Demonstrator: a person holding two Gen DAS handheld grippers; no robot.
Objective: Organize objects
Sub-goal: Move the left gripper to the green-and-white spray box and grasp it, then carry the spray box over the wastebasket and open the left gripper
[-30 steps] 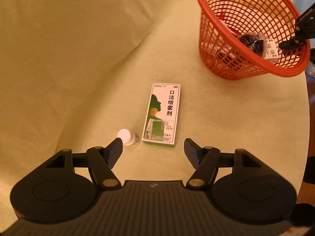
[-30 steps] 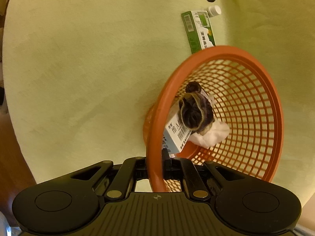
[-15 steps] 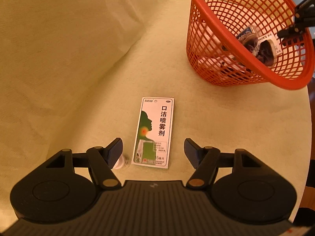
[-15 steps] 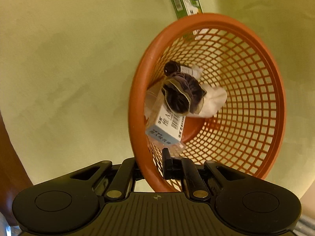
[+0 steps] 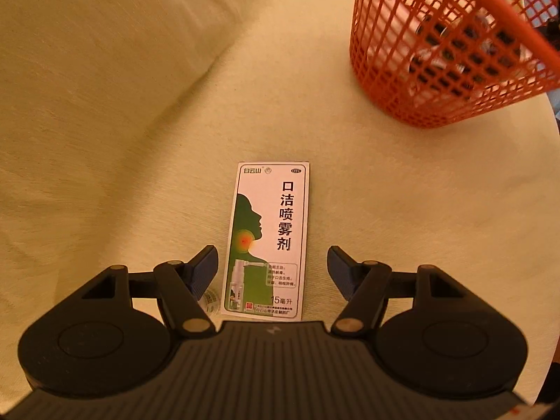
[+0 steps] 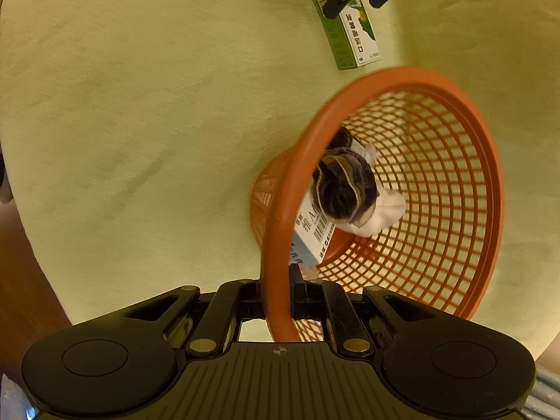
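The green-and-white throat spray box (image 5: 268, 241) and a small white-capped bottle (image 5: 211, 299) still lie out mid-table, bracketed by the released left gripper (image 5: 272, 268), while the right gripper (image 6: 280, 292) grasps the part-filled orange basket (image 6: 488, 189) by its rim.

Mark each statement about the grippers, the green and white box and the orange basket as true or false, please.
1. The right gripper is shut on the rim of the orange basket. True.
2. The green and white box lies inside the basket. False: it lies flat on the cloth-covered table, outside the basket.
3. The left gripper is open, with the box between its fingers. True; the pads do not press on it.
4. The basket is empty. False: it holds a blue and white box, a dark bundle and something white.
5. A small white-capped bottle stands on top of the green and white box. False: it is beside the box, partly hidden behind a finger.
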